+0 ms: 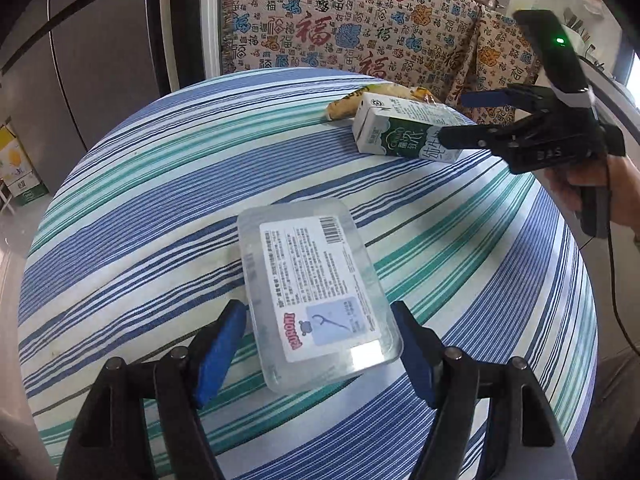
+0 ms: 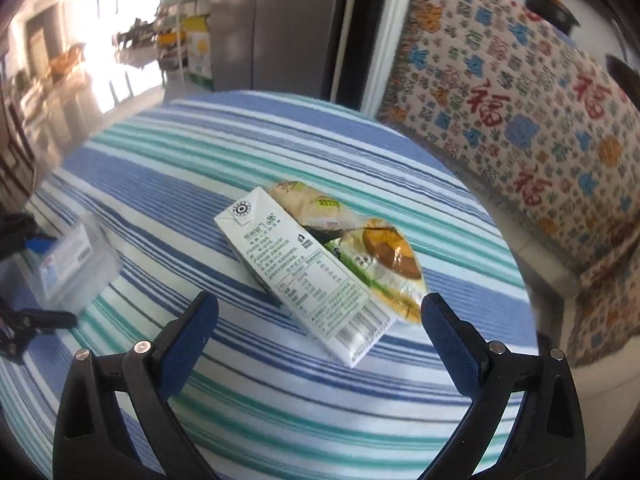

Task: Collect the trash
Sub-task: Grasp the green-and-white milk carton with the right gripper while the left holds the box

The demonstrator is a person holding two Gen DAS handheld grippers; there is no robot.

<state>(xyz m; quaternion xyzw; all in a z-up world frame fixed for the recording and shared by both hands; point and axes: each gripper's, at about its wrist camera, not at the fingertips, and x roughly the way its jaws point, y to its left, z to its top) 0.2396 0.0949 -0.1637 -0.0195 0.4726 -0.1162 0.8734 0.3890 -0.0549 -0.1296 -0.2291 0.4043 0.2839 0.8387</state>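
The left gripper (image 1: pixel 320 344) points steeply down at the table, its jaws standing apart. Its blue pads (image 1: pixel 218 354) flank the near end of a clear plastic box (image 1: pixel 316 292); whether they touch the box walls cannot be told, and no clamping shows.

The right gripper (image 2: pixel 320 324) also points down toward the table, jaws wide apart and holding nothing. In the left wrist view it reaches in from the right edge, held by a person's hand (image 1: pixel 600 190), with its fingertips over the milk carton (image 1: pixel 408 132). A black cable (image 1: pixel 616 292) hangs from its handle.

The table carries a blue, green and white striped cloth (image 1: pixel 160 208). Beyond the far edge stands a sofa under a patterned cover (image 1: pixel 360 20). A grey cabinet (image 2: pixel 276 28) stands behind the far left corner.

The clear plastic box lies flat near the middle of the surface, label side up, with a barcode at its far end and a red logo at its near end. The milk carton (image 2: pixel 304 276), white and green, lies on its side toward the far right edge. A yellow-green snack wrapper (image 2: pixel 376 256) lies just behind it, touching it and partly tucked under its long side. Box and carton are well apart.
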